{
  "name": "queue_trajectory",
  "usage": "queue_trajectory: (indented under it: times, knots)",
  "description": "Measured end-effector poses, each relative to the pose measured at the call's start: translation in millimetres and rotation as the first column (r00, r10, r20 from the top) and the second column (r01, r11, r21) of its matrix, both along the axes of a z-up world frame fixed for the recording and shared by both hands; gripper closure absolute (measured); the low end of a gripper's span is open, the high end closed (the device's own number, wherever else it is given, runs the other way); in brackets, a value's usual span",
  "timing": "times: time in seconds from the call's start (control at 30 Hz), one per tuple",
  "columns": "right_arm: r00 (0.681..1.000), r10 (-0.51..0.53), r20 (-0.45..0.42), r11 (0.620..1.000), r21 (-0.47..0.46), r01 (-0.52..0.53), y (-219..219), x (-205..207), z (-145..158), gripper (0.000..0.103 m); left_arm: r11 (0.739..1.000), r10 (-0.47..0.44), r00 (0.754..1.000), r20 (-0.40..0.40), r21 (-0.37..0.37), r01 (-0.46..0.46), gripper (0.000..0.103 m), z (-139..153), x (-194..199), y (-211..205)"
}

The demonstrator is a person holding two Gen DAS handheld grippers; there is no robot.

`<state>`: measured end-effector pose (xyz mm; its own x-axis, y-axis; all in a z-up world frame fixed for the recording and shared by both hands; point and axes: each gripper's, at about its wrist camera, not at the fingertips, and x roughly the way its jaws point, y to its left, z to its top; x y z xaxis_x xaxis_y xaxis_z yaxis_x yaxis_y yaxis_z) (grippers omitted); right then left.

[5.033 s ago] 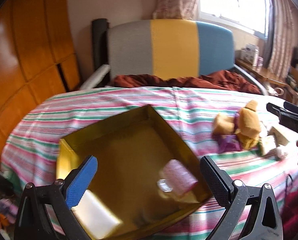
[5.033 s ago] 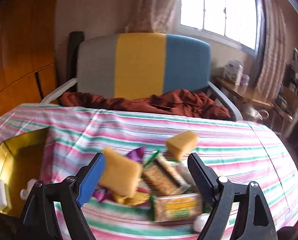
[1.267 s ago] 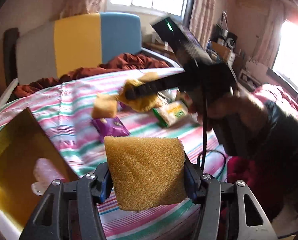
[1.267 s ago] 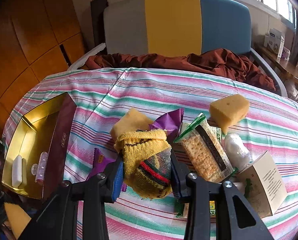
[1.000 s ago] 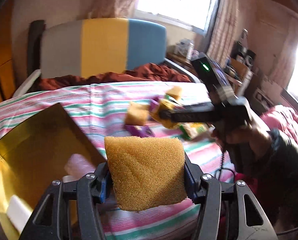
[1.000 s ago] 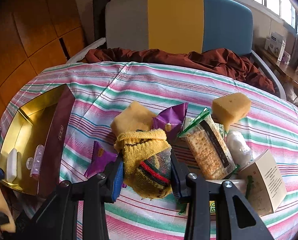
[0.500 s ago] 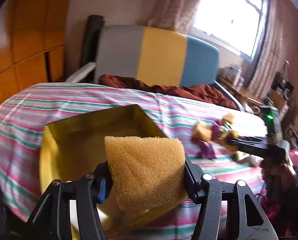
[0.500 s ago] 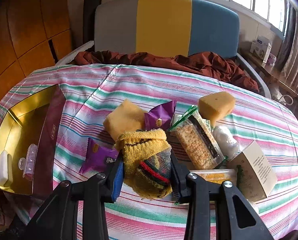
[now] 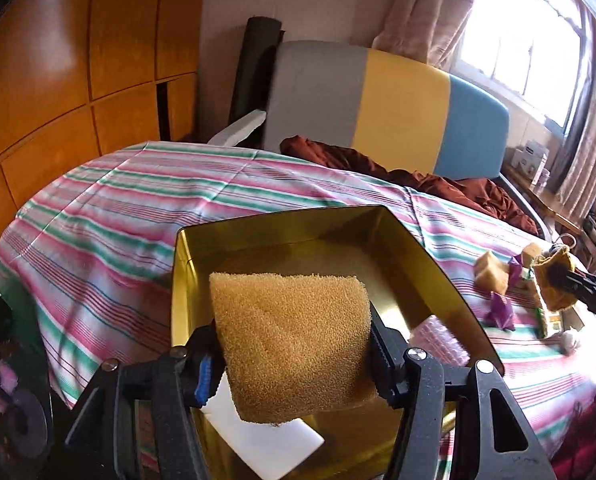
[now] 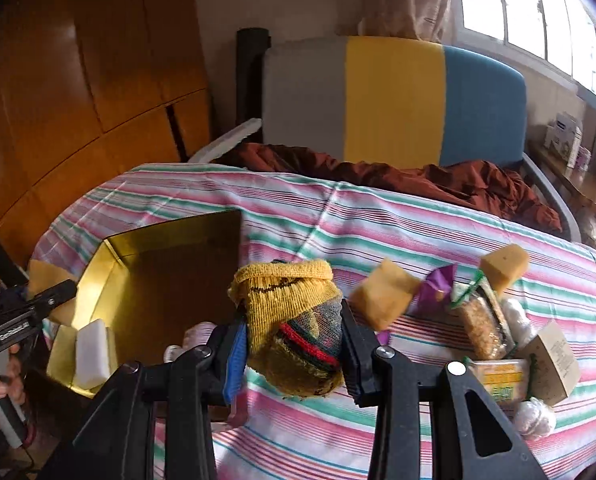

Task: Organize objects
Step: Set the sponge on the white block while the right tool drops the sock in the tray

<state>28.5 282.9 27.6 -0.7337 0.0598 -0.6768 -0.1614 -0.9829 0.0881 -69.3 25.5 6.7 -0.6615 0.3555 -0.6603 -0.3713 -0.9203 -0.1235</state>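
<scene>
**Change since the last second.** The left claw point(image 9: 294, 364), which was out over the striped cloth beside the pile, now hangs over the gold box point(image 9: 429, 264). The right claw point(image 10: 294, 354) has lifted clear of the pile and swung toward the same box. Judgement: both loads are on their way in; the sponge looks due to be dropped first.

**Items, largest to smallest.**

1. Bed point(image 9: 110, 216), under a striped cloth: carries everything; it lies below and ahead of both claws.
2. Gold box: directly beneath and ahead of the left claw; ahead and to the left of the right claw. Inside, a white block point(image 9: 266, 446) lies under the left claw, and a pink wrapped item point(image 9: 437, 332) lies just to its right.
3. Sponge point(image 9: 294, 348): between the left claw's jaws, squeezed at both sides and standing above the box floor. The jaws are easing apart a little, yet the pads are on it.
4. Sock point(image 10: 294, 320), yellow with striped bands: pinched in the narrow right claw, held above the cloth, just right of the box wall.
5. Pile of snack packets and sponge pieces point(image 10: 477, 316): on the cloth to the right of the right claw, not yet sorted.
</scene>
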Motion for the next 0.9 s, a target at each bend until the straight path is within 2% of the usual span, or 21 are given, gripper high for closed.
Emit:
queue_trajectory:
  times: [0.23, 0.47, 0.7, 0.77, 0.83, 0.9]
  knots:
    - [0.985, 0.173, 0.012, 0.985, 0.001, -0.173, -71.3, -19.3, -2.7, 0.063, 0.999, 0.045, 0.999, 0.019, 0.008, -0.045, 0.041, -6.6, -13.4, -18.0]
    - [0.961, 0.268, 0.068, 0.963, -0.037, -0.266, -114.9, -35.7, -22.6, 0.063, 0.997, 0.072, 0.996, 0.048, -0.004, -0.072, 0.040, -16.4, -27.6, -23.5]
    - [0.939, 0.308, 0.154, 0.951, -0.057, -0.302, -137.6, -47.9, -56.3, 0.063, 0.994, 0.106, 0.990, 0.099, -0.040, -0.102, 0.038, -33.1, -46.8, -19.0]
    - [0.934, 0.315, 0.167, 0.949, -0.063, -0.309, -140.5, -49.5, -62.4, 0.063, 0.993, 0.116, 0.988, 0.106, -0.050, -0.111, 0.033, -36.8, -50.6, -18.1]
    - [0.930, 0.323, 0.178, 0.946, -0.064, -0.316, -144.0, -49.9, -67.5, 0.063, 0.992, 0.124, 0.985, 0.117, -0.045, -0.119, 0.021, -40.0, -53.4, -18.7]
    - [0.926, 0.326, 0.188, 0.945, -0.063, -0.320, -144.6, -51.3, -72.1, 0.063, 0.990, 0.134, 0.984, 0.120, -0.053, -0.128, 0.018, -42.5, -55.3, -18.8]
